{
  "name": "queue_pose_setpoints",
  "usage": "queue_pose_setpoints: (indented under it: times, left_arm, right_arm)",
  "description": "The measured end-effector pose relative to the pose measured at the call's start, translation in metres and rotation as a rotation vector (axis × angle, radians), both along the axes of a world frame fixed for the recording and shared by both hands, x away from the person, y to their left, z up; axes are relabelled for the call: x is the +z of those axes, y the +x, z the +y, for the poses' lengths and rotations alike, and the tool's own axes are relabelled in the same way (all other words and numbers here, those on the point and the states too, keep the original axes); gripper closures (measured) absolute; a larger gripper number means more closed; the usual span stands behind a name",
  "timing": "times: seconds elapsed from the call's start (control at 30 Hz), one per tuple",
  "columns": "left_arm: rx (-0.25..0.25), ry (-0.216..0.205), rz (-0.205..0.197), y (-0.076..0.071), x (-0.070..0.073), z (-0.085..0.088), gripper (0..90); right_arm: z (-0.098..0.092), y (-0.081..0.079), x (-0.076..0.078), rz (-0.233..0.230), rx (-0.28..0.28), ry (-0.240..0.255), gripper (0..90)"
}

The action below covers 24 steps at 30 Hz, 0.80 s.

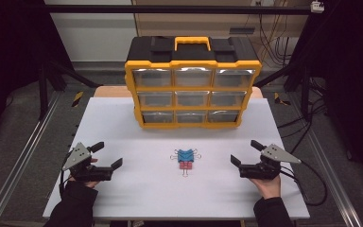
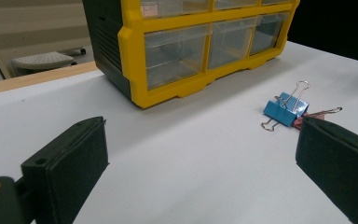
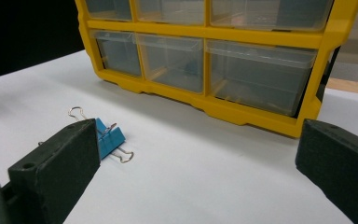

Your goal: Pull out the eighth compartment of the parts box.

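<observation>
Big yellow drawer cabinet sits near the white table's far edge, blue clip and red clip touching on open tabletop before it, left gripper and right gripper flanking them well apart, both jaws spread, holding nothing.

no readable text, labels or numbers anywhere

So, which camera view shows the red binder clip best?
The high view: the red binder clip lies fully visible, just below the blue binder clip. In the left gripper view, a black jaw hides most of it. In the right gripper view I cannot make it out.
</observation>
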<state>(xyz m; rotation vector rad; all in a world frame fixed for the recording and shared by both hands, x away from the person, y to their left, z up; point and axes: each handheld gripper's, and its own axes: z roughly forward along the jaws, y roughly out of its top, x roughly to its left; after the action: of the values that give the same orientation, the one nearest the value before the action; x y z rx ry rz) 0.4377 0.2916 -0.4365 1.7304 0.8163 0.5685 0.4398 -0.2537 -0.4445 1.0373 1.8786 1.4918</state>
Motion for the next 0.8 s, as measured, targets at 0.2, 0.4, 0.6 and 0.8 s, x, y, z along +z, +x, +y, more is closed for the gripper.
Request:
queue_pose_setpoints:
  times: [0.2, 0.4, 0.6, 0.8]
  left_arm:
    - [-0.003, 0.004, 0.004, 0.001, -0.001, -0.001, 1.4]
    - [-0.003, 0.006, 0.004, 0.001, -0.002, -0.002, 1.4]
    - [-0.003, 0.008, 0.006, 0.001, -0.002, -0.002, 1.4]
    - [-0.003, 0.012, 0.008, 0.002, -0.002, -0.002, 1.4]
  right_arm:
    - [0.006, 0.002, 0.005, -0.025, -0.002, -0.037, 0.4]
    - [0.012, 0.005, 0.012, -0.054, 0.0, -0.082, 0.4]
    - [0.018, 0.008, 0.018, -0.071, -0.003, -0.134, 0.4]
    - [0.023, 0.01, 0.026, -0.083, -0.002, -0.182, 0.7]
